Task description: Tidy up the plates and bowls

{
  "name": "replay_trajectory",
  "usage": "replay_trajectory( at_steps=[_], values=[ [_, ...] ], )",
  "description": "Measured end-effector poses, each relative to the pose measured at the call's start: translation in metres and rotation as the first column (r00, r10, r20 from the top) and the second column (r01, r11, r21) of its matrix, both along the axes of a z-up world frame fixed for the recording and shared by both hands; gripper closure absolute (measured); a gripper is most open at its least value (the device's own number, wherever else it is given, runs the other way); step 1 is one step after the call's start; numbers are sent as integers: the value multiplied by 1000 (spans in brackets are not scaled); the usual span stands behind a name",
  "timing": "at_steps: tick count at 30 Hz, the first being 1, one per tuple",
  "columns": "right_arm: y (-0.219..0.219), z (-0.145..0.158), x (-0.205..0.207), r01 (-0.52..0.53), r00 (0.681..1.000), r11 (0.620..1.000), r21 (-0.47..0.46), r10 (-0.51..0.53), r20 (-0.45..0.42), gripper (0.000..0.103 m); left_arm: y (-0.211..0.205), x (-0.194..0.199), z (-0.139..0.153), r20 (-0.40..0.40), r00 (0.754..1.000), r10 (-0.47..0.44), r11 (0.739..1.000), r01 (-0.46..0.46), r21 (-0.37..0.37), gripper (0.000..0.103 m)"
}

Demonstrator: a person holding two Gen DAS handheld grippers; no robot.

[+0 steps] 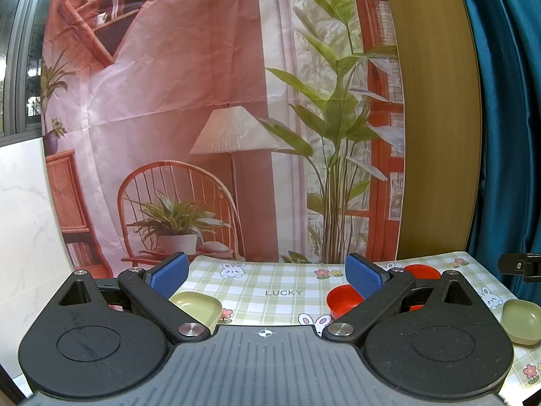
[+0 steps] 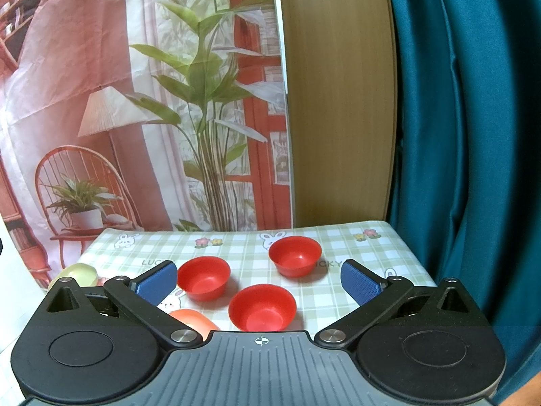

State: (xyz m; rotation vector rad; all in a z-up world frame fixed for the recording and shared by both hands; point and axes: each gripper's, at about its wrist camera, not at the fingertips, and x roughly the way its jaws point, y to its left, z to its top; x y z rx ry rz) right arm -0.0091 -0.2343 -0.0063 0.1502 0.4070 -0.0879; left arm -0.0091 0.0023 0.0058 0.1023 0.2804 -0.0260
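Both the left gripper and right gripper hovered wide open, holding nothing, above three round red plastic bowls on the green checked tablecloth

Left hand-held gripper spread wide above checked tablecloth, pale green dish left, red bowl right

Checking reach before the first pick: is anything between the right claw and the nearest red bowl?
Nothing visible. The right claw is open and the nearest red bowl sits on the checked tablecloth just ahead of its fingers. Two more red bowls sit farther back, and an orange dish lies to the left.
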Motion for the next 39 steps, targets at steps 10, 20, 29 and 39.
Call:
replay_trajectory(
  at_steps=[10,20,29,39],
  values=[
    [0,-1,0,0,1000,1000,0,0,1,0,-1,1,1,-1,1000,0,1000,0,1,3],
    [-1,1,-1,1,1000,1000,1,-1,0,0,-1,0,2,-1,1000,1,1000,-1,-1,3],
    [0,-2,0,1,1000,1000,1,-1,1,0,-1,1,3,-10,1000,4,1000,-4,-8,3],
    [3,-4,20,-26,1000,999,31,26,7,1,11,23,12,30,999,28,999,-30,46,3]
  ],
)
